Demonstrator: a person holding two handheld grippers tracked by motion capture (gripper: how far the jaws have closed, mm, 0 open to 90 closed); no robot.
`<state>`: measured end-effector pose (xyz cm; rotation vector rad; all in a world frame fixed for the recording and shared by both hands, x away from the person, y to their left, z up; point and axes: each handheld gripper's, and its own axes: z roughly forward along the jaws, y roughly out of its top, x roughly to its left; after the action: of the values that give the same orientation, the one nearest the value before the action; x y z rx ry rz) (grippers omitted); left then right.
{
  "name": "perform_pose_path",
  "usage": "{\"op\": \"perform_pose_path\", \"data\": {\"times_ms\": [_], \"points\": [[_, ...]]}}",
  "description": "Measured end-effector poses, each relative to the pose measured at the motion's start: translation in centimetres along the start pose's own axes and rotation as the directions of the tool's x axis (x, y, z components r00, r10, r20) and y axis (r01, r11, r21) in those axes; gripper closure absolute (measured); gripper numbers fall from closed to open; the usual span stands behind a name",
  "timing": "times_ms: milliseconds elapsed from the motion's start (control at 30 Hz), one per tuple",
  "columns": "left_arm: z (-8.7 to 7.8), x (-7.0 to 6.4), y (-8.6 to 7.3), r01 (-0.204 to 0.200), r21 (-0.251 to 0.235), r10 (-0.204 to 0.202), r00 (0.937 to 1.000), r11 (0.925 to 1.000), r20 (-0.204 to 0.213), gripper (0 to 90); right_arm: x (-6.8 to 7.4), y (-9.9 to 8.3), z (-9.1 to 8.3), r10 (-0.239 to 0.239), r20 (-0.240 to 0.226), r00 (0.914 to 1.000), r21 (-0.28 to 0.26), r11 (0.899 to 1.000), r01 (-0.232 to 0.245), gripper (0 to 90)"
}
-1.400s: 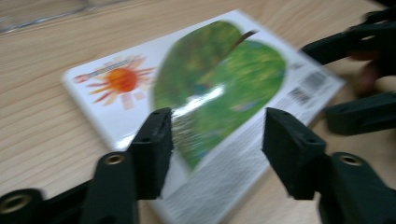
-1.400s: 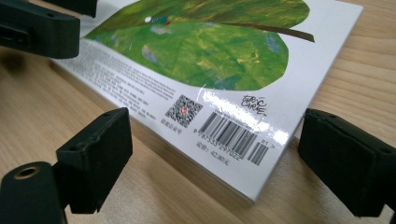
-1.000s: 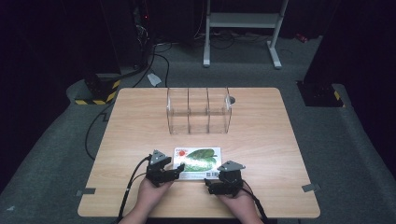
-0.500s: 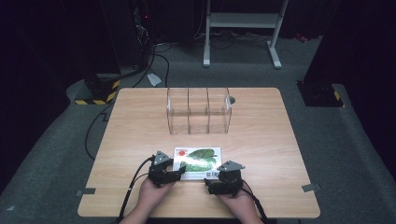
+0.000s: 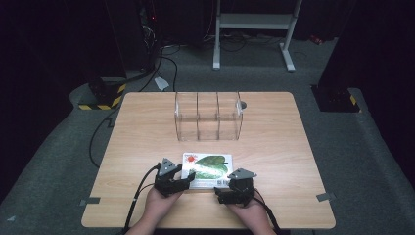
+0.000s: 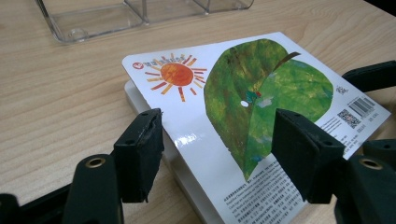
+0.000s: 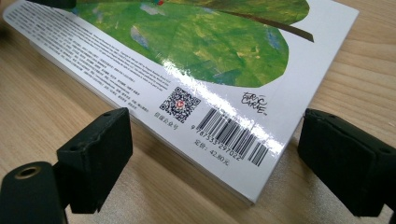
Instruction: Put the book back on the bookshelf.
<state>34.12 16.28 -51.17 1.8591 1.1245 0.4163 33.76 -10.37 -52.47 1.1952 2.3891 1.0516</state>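
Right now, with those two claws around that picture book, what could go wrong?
The book lies flat on the table, so the left gripper and right gripper, both open at its near corners, may struggle to get under it. Its glossy cover could slip between the black jaws. If it gets pushed forward, it might slide toward the clear divided box standing beyond it.

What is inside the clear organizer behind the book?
The clear organizer has three compartments, and all look empty through its walls. A small round grey thing sits at its back right corner, partly hidden by the wall. The book lies nearer, on the table.
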Motion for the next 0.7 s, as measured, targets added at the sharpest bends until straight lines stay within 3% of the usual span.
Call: {"op": "perform_pose_path", "data": {"times_ms": [433, 700], "points": [[-1.2, -0.7, 0.6, -0.045, -0.092, 0.046, 0.9989, 0.9947, 0.010, 35.1, 0.0, 0.0, 0.1, -0.004, 0.004, 1.0000, 0.003, 1.000, 0.004, 9.0], [-1.3, -0.6, 0.6, -0.042, -0.085, 0.043, 0.9989, 0.9955, 0.015, 35.2, -0.2, 0.0, -0.1, 0.005, 0.005, 1.0000, -0.011, 1.000, -0.005, 12.7]]}}
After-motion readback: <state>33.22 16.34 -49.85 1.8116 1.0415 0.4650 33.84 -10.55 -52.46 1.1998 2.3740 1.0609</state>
